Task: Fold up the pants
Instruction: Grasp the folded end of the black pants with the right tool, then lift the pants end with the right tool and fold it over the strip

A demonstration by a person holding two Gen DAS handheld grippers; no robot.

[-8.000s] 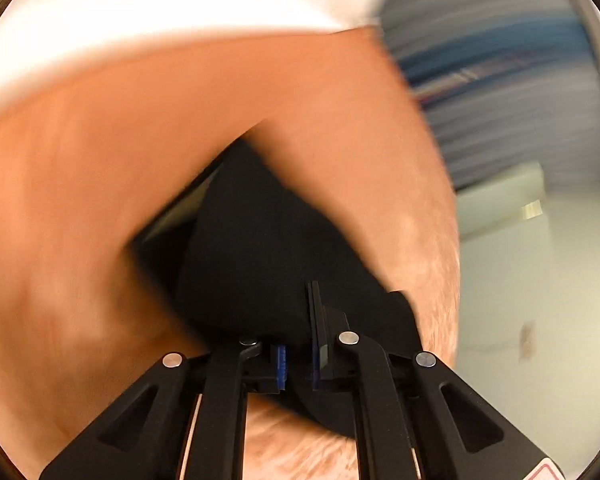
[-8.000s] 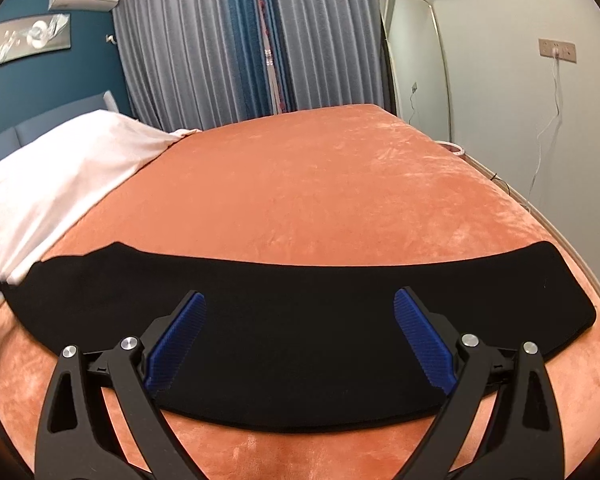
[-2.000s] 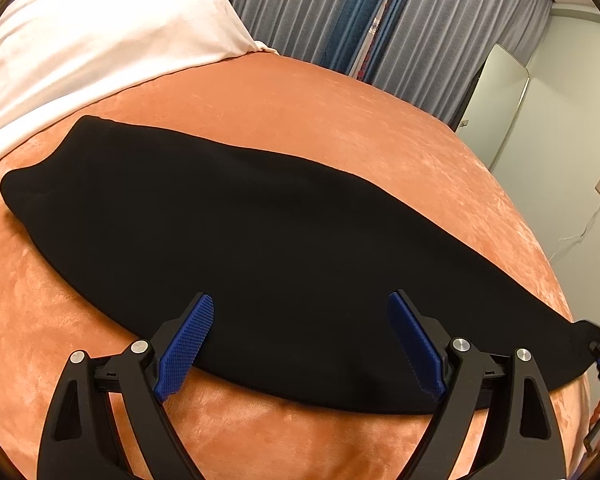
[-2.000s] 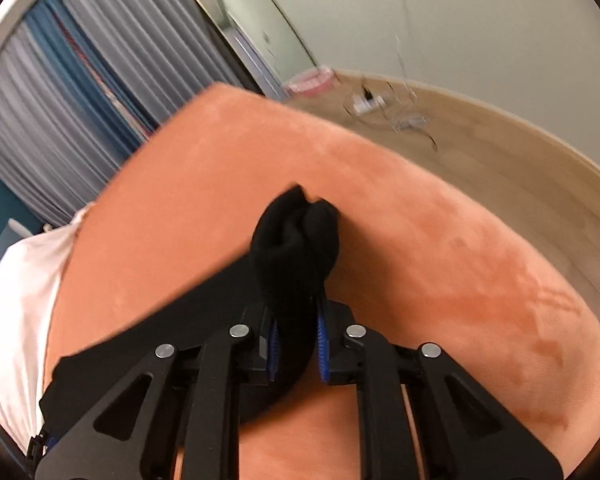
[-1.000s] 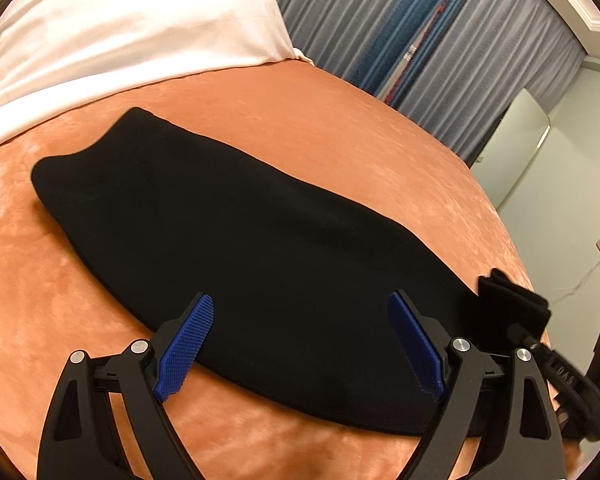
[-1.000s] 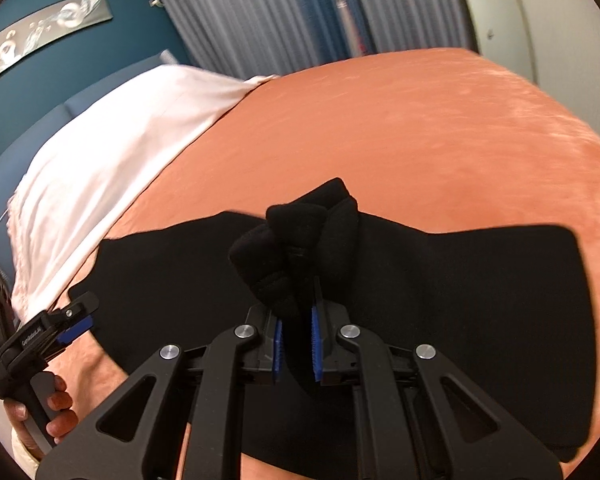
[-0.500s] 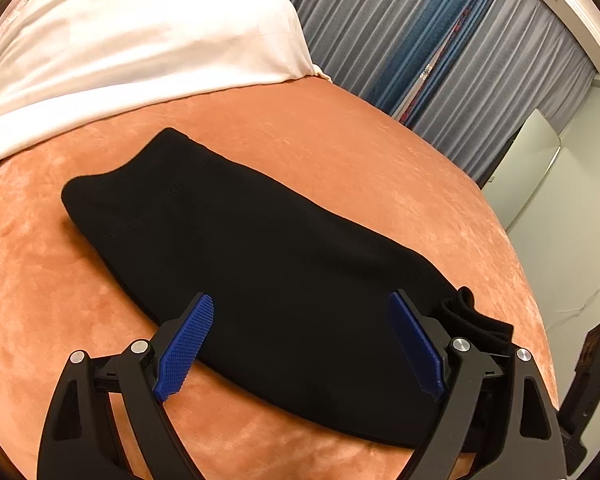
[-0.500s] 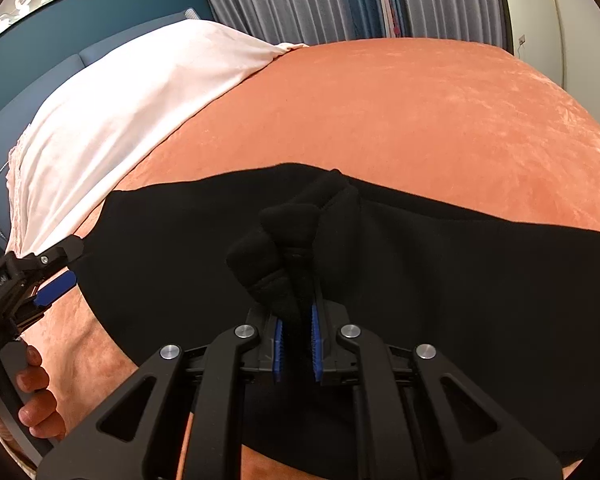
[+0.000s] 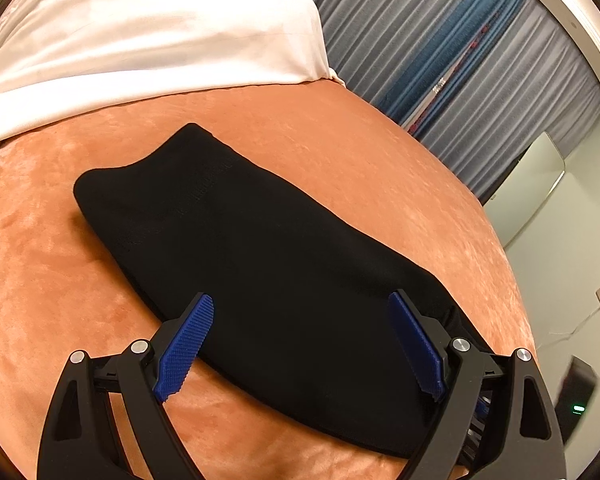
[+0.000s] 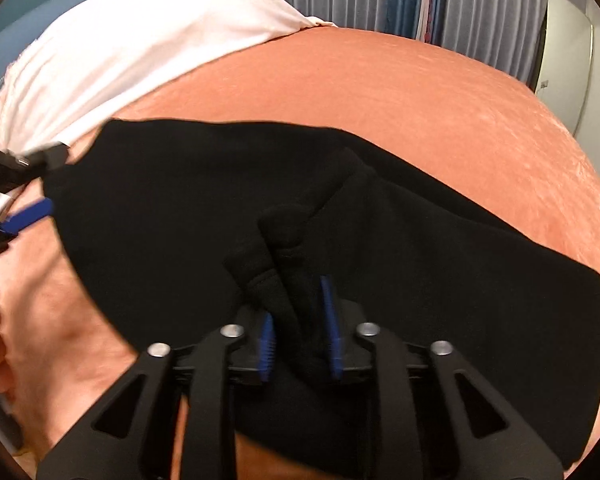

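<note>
Your left gripper (image 9: 300, 344) stands wide apart and holds nothing, hovering over the near edge of the black pants (image 9: 260, 264); the pants lie folded over on the orange bedspread (image 9: 380, 152), below the white pillow (image 9: 140, 28); your right gripper (image 10: 298, 340) has its pads partly parted around a bunched cuff of the pants, and you cannot tell whether they grip it
</note>
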